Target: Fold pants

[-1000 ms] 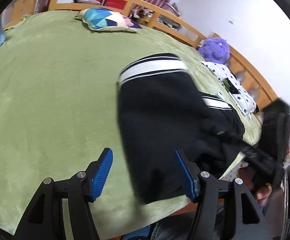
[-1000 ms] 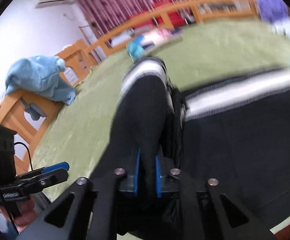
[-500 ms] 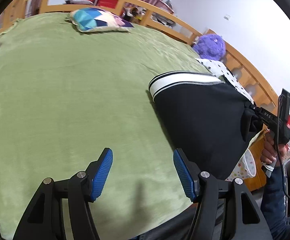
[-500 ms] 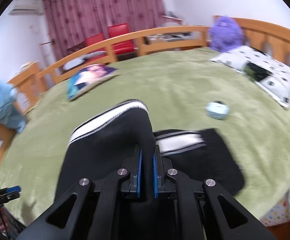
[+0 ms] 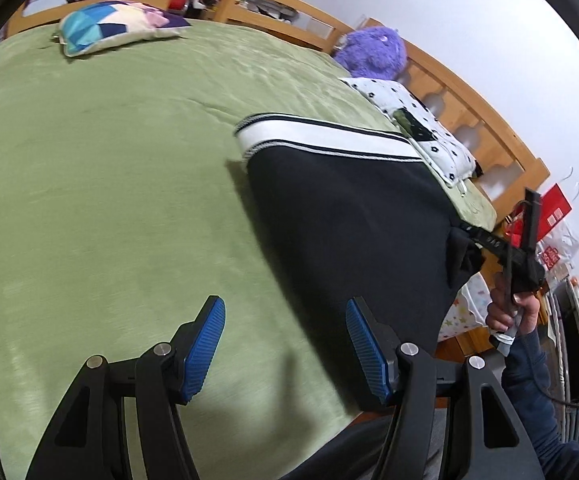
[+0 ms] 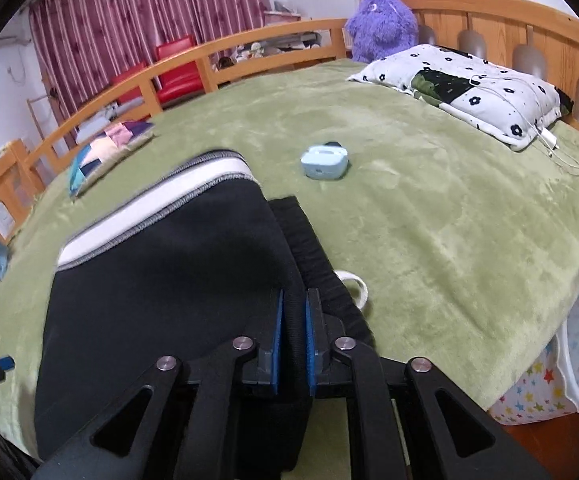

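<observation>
Black pants (image 5: 349, 216) with a white striped band (image 5: 321, 140) lie folded on the green bed cover (image 5: 109, 184), near its right edge. My left gripper (image 5: 285, 344) is open and empty, low over the cover just left of the pants' near edge. My right gripper (image 6: 293, 336) is shut on a black fold of the pants (image 6: 161, 288) at their near right corner. It also shows in the left wrist view (image 5: 489, 242), gripping the pants' right corner. A white drawstring loop (image 6: 355, 284) pokes out beside it.
A light blue case (image 6: 324, 161) lies on the cover beyond the pants. A dotted white pillow (image 6: 469, 88) and purple plush toy (image 6: 381, 24) sit by the wooden headboard. A colourful pillow (image 5: 117, 26) lies far back. A star-patterned basket (image 6: 561, 368) stands beside the bed.
The right gripper has carried the pants to the right and laid them flatter near the bed's right edge. The left gripper stays open, now left of the pants.
</observation>
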